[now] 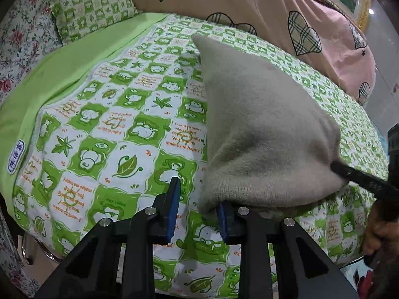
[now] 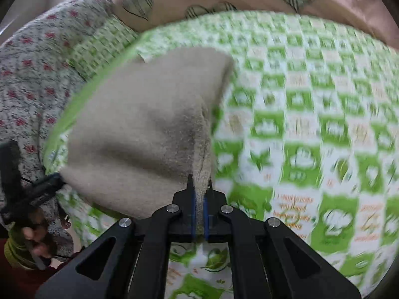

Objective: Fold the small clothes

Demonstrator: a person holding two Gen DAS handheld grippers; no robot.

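Jaws: your right gripper is closed tight on a bunched edge of the grey knit garment, with cloth visibly pinched between the blue pads. Your left gripper stands wide; one finger is tucked under the garment's near hem while the other is clear of it, so nothing is clamped there.

Garment: lifted off the bed at its near edge, held up like a tent. Its far corner points away toward the pink quilt, and its lower left portion sags to the green patterned sheet. In the left wrist view the right gripper's fingertip shows as a black bar entering the cloth from the right.

Progress, as judged: early to mid fold. The piece looks already doubled, thick at the hem, though the right wrist view is motion-blurred and you cannot count layers from it. No finished flat fold lies on the sheet. Remaining: secure the left corner, carry the held edge over, lay flat, smooth.

Surroundings: matching green check pillow at the far left, floral fabric beyond the bed edge, and your left hand at the lower left of the right wrist view.
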